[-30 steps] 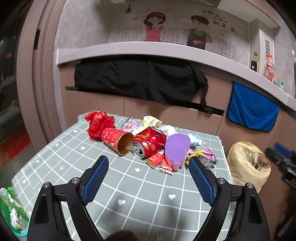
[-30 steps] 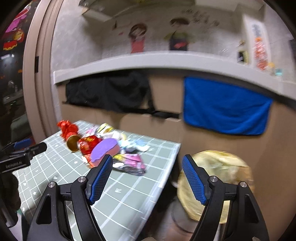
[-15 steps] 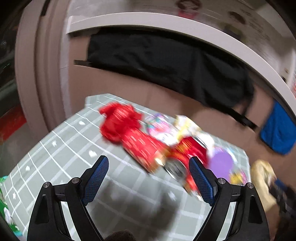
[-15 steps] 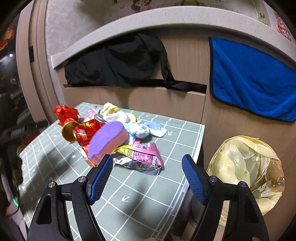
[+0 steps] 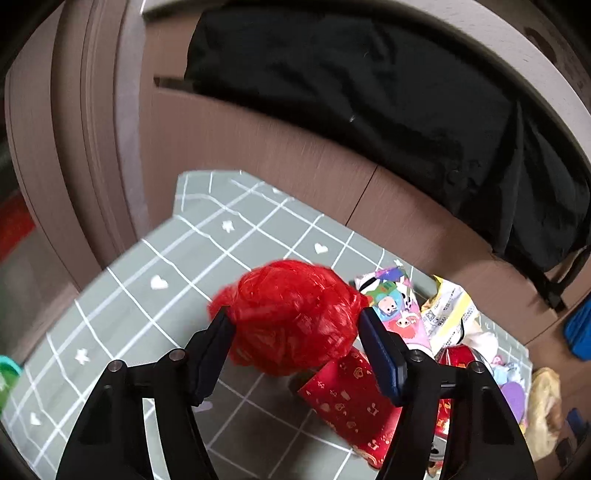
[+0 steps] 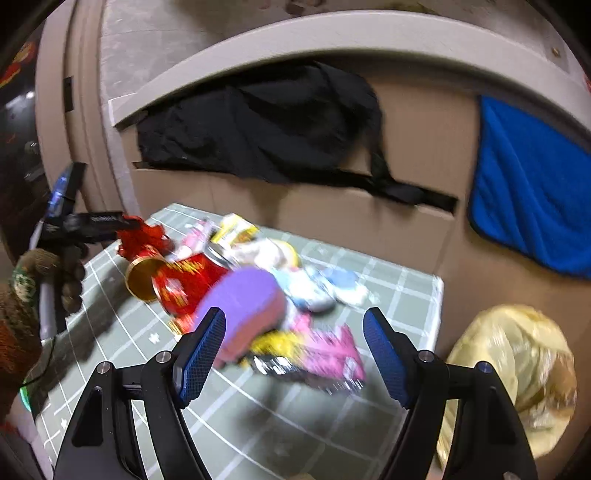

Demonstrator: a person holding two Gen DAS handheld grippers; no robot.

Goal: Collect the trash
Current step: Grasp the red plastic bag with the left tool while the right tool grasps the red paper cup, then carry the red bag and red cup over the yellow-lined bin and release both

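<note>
Now, your table (image 5: 122, 295) carries the rubbish heap; the crumpled red bag (image 5: 291, 317) at its left end sits between your left gripper (image 5: 295, 332)'s narrowing fingers, light and squashy, so pinch mid-bulk; your right gripper (image 6: 295, 350) hangs wide open, empty.

A green table (image 6: 402, 295) with white grid lines, small hearts and stars stands against a brown wooden wall (image 5: 258, 147). A big black cloth (image 6: 258, 129) hangs down from a pale ledge (image 6: 295, 33) – it drapes over the wood. A bright blue towel (image 6: 528, 206) hangs at the right. At the left edge sits something green (image 5: 7, 373), maybe a tub – too blurry to tell.
</note>
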